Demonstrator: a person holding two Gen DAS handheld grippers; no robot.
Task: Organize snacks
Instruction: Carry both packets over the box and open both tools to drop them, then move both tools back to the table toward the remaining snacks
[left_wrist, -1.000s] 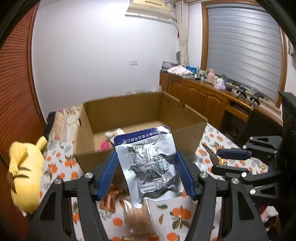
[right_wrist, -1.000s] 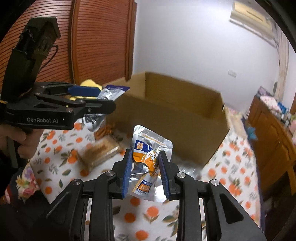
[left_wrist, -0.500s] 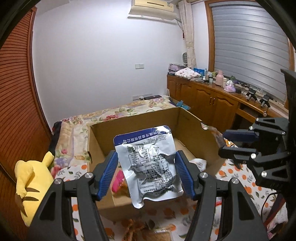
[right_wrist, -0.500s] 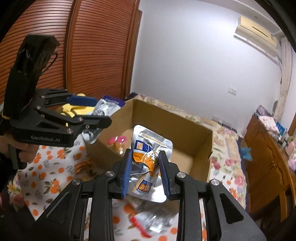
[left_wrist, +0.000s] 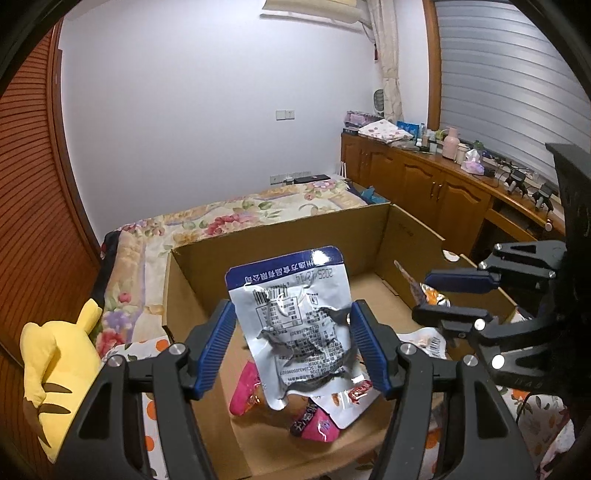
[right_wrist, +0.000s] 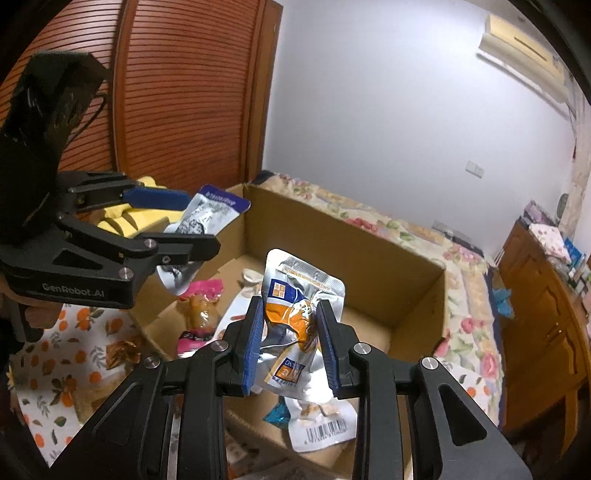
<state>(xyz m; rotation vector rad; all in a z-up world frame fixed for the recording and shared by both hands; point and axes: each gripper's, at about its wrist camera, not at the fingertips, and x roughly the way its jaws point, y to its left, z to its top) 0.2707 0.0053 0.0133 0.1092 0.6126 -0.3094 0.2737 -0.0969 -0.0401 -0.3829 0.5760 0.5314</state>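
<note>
My left gripper (left_wrist: 293, 349) pinches a silver, blue-topped snack pouch (left_wrist: 295, 328) between its blue pads, above the open cardboard box (left_wrist: 280, 236). My right gripper (right_wrist: 291, 345) clamps a silver-and-orange snack pouch (right_wrist: 299, 314) over the same box. Below my fingers lie pink packets (left_wrist: 245, 387) and a white barcoded pouch (right_wrist: 323, 428).

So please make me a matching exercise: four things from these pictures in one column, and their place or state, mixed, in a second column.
Things:
1. silver and blue packet
2. silver and orange packet
3. pink packet
4. yellow plush toy

Places or states:
a. lying inside the cardboard box
b. held in the right gripper
c. outside the box, at its left
d. held in the left gripper

Pairs: 1-d, 2-b, 3-a, 4-c
</note>
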